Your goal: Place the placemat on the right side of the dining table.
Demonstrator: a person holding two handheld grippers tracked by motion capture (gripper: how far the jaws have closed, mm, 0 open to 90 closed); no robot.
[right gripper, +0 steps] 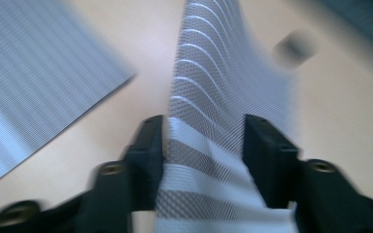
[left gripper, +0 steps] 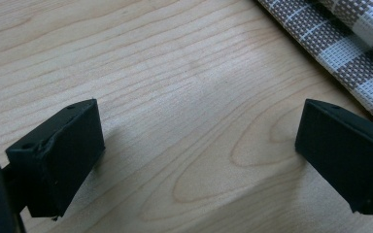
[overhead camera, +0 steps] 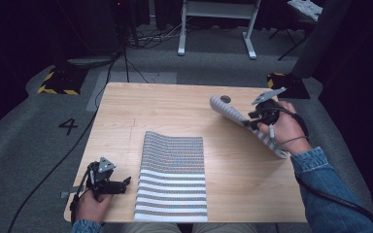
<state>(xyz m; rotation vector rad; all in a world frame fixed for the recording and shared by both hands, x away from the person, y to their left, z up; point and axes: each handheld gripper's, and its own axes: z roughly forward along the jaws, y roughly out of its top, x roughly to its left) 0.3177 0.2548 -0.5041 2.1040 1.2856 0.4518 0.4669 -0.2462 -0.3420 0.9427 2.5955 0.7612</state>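
Grey carpet and cables surround a light wooden tabletop [overhead camera: 175, 104]. From the high view, a flat woven placemat [overhead camera: 172, 177] lies near the front edge, left claw [overhead camera: 119, 185] parked beside it, apart from it. Over at the far right, the right claw [overhead camera: 252, 121] sits around a rolled placemat [overhead camera: 233, 112] lying on the wood. Left claw's view: jaws spread wide over bare wood, mat corner [left gripper: 349, 43] just beyond. Right claw's view, blurry: jaws half spread either side of the striped roll [right gripper: 209, 145], left one touching, right one clear.
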